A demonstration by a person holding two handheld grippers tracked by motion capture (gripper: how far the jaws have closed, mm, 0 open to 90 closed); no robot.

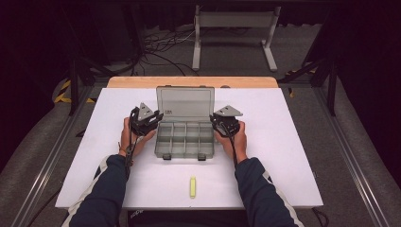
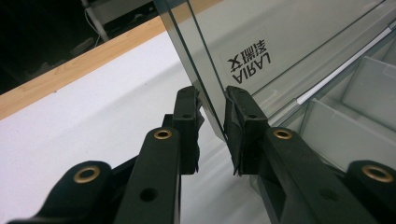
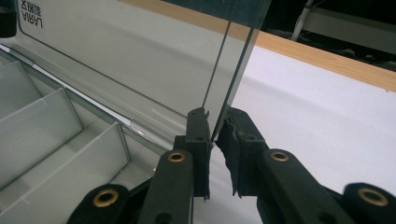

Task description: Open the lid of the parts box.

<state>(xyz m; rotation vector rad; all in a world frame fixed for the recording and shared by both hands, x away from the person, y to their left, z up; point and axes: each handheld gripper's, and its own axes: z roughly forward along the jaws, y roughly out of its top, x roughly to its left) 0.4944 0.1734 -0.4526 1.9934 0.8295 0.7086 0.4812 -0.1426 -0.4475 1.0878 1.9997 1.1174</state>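
A clear plastic organiser box [image 1: 161, 142] sits mid-table, its several compartments [image 3: 46, 126] bare. Its lid [image 1: 185, 101] stands upright at the back, with an "ARIA" label [image 2: 250, 60]. My left gripper [image 1: 158, 118] is at the lid's left edge. In the left gripper view that edge [image 2: 205, 84] runs between the jaws, and the gripper [image 2: 212, 100] is shut on it. My right gripper [image 1: 213, 118] is at the lid's right edge. There the edge [image 3: 219, 84] drops between the jaws, and the gripper [image 3: 214, 121] is shut on it.
A small yellow stick [image 1: 192, 187] lies on the white tabletop [image 1: 283, 142] near the front edge, in front of the box. A wooden strip [image 1: 191, 82] runs along the table's far edge. Beyond it are a white stand [image 1: 234, 33] and cables on the floor.
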